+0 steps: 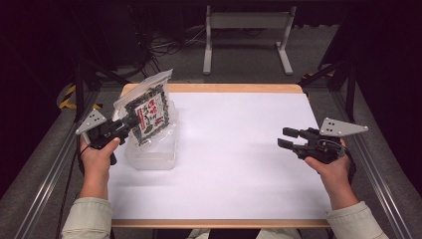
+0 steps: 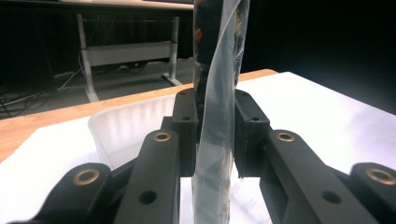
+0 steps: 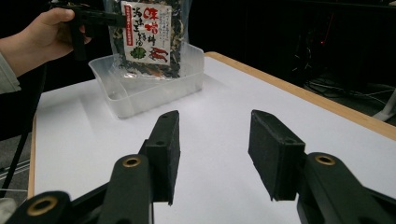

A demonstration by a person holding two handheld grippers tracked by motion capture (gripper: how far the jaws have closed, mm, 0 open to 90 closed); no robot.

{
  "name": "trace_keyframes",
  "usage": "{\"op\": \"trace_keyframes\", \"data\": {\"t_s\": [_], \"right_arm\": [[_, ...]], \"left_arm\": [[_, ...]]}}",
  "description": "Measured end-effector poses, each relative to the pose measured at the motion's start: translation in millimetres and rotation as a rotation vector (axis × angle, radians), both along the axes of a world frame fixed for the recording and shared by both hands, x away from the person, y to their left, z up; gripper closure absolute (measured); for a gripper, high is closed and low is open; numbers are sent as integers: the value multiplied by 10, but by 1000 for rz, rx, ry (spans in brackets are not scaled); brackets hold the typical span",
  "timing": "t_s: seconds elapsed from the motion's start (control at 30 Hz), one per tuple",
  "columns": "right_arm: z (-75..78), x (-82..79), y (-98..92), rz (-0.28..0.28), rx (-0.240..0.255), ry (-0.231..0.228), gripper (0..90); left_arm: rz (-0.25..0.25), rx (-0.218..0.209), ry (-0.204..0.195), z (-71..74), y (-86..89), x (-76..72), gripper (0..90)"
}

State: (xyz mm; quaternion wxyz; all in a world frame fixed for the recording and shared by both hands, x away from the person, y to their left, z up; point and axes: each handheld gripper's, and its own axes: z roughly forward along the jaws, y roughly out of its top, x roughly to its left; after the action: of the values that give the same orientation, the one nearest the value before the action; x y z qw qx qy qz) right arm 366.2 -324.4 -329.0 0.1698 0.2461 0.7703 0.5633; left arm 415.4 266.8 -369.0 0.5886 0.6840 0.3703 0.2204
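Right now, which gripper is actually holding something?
The left gripper: its jaws are shut on the clear snack bag above the plastic tub. The right gripper hovers over the white table, jaws open, nothing between them.

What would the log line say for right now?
left tool: shut on snack bag | snack bag: upright over clear tub | right tool: open, empty, above white table

Light falls from overhead onto the white-topped wooden counter, which reads bright, nearly blown out at centre of the high view. Surroundings go dim to black, esp. upper corners. Soft shadows only. In the left gripper view the clear plastic bag of dark dried food shows glare streaks; near black jaws slightly soft, w/ background blurred. Overall low res, mild noise.
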Motion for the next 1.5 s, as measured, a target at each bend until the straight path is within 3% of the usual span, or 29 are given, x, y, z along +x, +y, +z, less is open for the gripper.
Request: {"op": "trace_keyframes", "data": {"t_s": [0.27, 0.67, 1.27, 1.37, 1.5], "right_arm": [[-9, 2, 12, 2, -2, 3, 535], [-27, 10, 42, 6, -9, 8, 534], [-36, 19, 39, 7, -6, 11, 525], [-35, 22, 39, 17, 7, 18, 521], [-39, 25, 39, 16, 7, 19, 517]], "left_arm": [[-2, -11, 12, -85, 15, 9, 745], [16, -73, 35, -292, 131, -10, 742], [41, -98, 60, -317, 164, 25, 707], [43, -108, 72, -321, 148, 35, 592], [59, -141, 35, -305, 138, 27, 460]]}}
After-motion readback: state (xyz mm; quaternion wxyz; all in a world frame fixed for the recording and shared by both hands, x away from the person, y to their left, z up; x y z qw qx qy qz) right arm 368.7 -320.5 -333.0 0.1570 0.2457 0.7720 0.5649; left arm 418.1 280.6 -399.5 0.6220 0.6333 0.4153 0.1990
